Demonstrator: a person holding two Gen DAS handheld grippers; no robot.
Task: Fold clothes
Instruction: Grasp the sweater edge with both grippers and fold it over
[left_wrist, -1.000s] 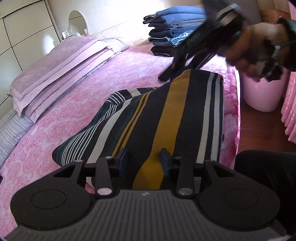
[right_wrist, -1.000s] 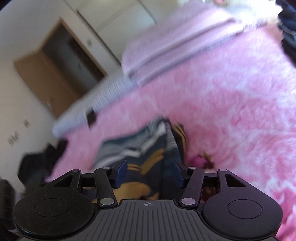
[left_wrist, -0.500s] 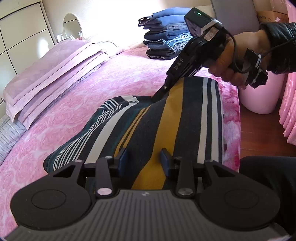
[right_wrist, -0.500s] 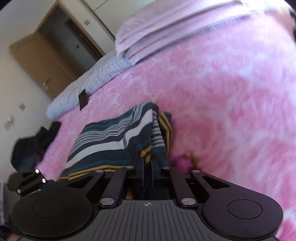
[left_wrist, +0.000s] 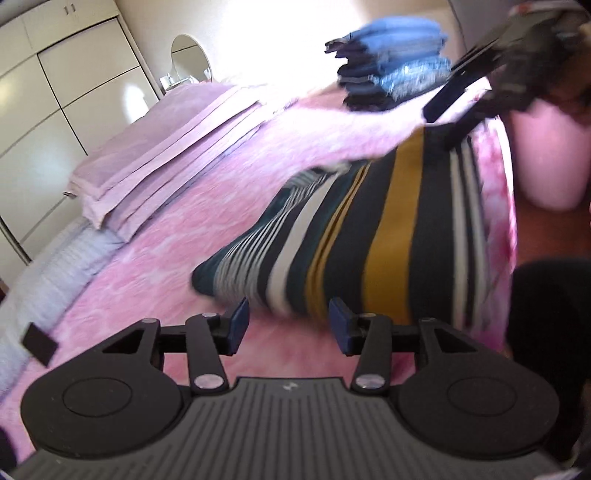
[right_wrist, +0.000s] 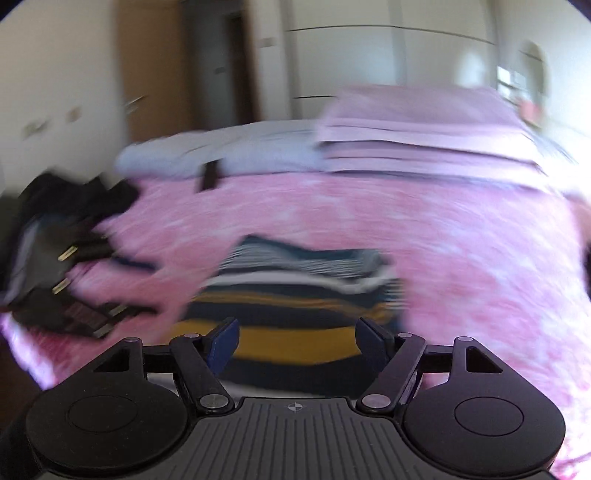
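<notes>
Pink bedspread (left_wrist: 155, 266), folded lilac blanket (left_wrist: 166, 155) by white wardrobes (left_wrist: 55, 110). I saw the striped garment (left_wrist: 388, 236) folded at the bed's near edge. Left gripper (left_wrist: 288, 326) and right gripper (right_wrist: 295, 341) were both opening, nothing between their pads, clear of cloth.

— What sort of place is this?
— A bedroom in a home: a bed (left_wrist: 155, 266) with a pink cover, folded blankets (left_wrist: 166, 147), built-in wardrobes (left_wrist: 55, 92), a round mirror (left_wrist: 190, 55) and a stack of folded clothes (left_wrist: 391, 62).
</notes>
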